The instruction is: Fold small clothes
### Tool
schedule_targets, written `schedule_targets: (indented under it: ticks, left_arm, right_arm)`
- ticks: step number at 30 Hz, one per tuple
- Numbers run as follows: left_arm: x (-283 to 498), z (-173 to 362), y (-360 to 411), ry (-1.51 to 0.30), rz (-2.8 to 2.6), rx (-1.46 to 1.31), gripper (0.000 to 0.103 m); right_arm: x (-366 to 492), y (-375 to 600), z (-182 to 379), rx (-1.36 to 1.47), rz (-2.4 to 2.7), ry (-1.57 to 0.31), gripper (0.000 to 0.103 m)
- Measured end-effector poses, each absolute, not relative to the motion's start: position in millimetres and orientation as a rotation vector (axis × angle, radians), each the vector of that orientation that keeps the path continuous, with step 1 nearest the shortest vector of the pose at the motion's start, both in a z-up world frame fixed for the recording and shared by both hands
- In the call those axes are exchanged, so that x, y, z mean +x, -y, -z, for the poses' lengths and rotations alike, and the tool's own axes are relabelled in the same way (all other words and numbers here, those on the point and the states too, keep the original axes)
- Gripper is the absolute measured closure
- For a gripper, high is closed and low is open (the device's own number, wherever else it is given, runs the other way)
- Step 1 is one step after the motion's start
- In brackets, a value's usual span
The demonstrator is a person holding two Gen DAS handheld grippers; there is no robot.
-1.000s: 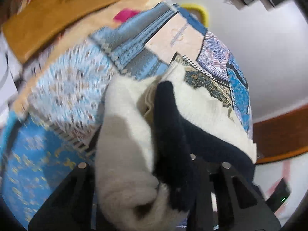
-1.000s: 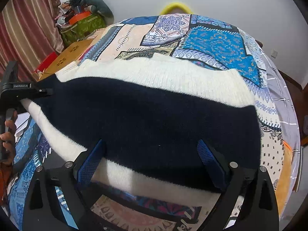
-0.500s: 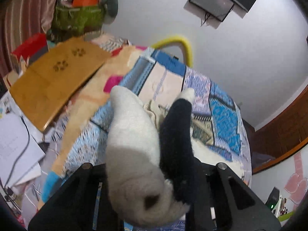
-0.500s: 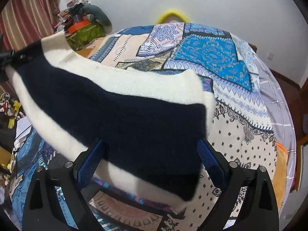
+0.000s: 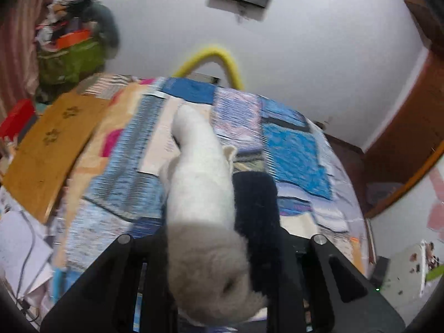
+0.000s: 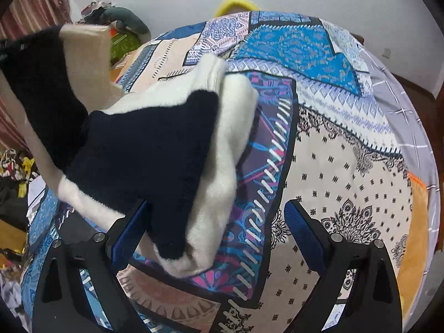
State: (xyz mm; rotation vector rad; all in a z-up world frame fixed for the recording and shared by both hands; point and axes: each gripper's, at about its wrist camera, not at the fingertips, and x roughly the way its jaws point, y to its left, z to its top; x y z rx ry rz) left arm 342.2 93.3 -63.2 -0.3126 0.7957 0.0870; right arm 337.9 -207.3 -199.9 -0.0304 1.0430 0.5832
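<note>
A knitted garment (image 6: pixel 144 149), cream with a wide navy band, hangs half lifted over the patchwork bedspread (image 6: pixel 333 166). Its raised end runs up to the left edge of the right wrist view. In the left wrist view that bunched end (image 5: pixel 199 199) fills the jaws of my left gripper (image 5: pixel 222 238), which is shut on it high above the bedspread (image 5: pixel 294 152). My right gripper (image 6: pixel 217 204) is open, blue pads wide apart. The garment's lower corner droops over its left finger (image 6: pixel 130 227) without being pinched.
A wooden board with paw prints (image 5: pixel 47 149) lies at the bed's left side, papers and a cable (image 5: pixel 19 249) below it. A green bag piled with things (image 5: pixel 72 58) stands in the far corner. A yellow hoop (image 5: pixel 216 55) rises behind the bed.
My left gripper has risen with the garment's end, peeling it off the bed. The garment went from spread flat to hanging folded, and its right edge drew in leftward. The right gripper shifted slightly.
</note>
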Motion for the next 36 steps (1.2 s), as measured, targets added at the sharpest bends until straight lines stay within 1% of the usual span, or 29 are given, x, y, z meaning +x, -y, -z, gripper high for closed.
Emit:
schedule_targets:
  ticks: [10, 20, 22, 23, 24, 25, 26, 27, 28, 33, 36]
  left_arm:
    - [370, 63, 19, -0.824, 0.033, -0.184, 0.082]
    - [362, 116, 87, -0.967, 0.144, -0.093, 0.081]
    - [358, 123, 92, -0.996, 0.167, -0.086, 0.074]
    - [356, 124, 93, -1.002, 0.176, -0.084, 0.073]
    - [354, 125, 94, -1.008, 0.185, -0.075, 0.068]
    - [352, 124, 95, -1.013, 0.196, -0.061, 0.061]
    - [350, 123, 96, -1.016, 0.205, -0.056, 0.057]
    - [348, 120, 96, -1.019, 0.223, -0.062, 0.048]
    - [345, 117, 94, -1.020, 0.244, -0.082, 0.043]
    - [335, 98, 82, -1.031, 0.295, -0.137, 0.043]
    - [332, 87, 62, -1.011, 0.271, -0.156, 0.040]
  right_arm:
    - [336, 215, 200, -0.006, -0.586, -1.041, 0.008]
    - [339, 221, 202, 0.027, -0.594, -1.048, 0.008]
    - [339, 222, 201, 0.029, -0.595, -1.046, 0.008]
    - [339, 222, 201, 0.029, -0.595, -1.045, 0.008]
    - [339, 223, 200, 0.027, -0.595, -1.044, 0.008]
    - [339, 224, 200, 0.025, -0.595, -1.043, 0.008]
    - [340, 225, 199, 0.026, -0.594, -1.040, 0.008]
    - [339, 227, 198, 0.027, -0.594, -1.038, 0.008]
    - [340, 228, 197, 0.029, -0.593, -1.036, 0.008]
    - [340, 234, 191, 0.033, -0.583, -1.029, 0.008]
    - [342, 237, 189, 0.025, -0.576, -1.022, 0.008]
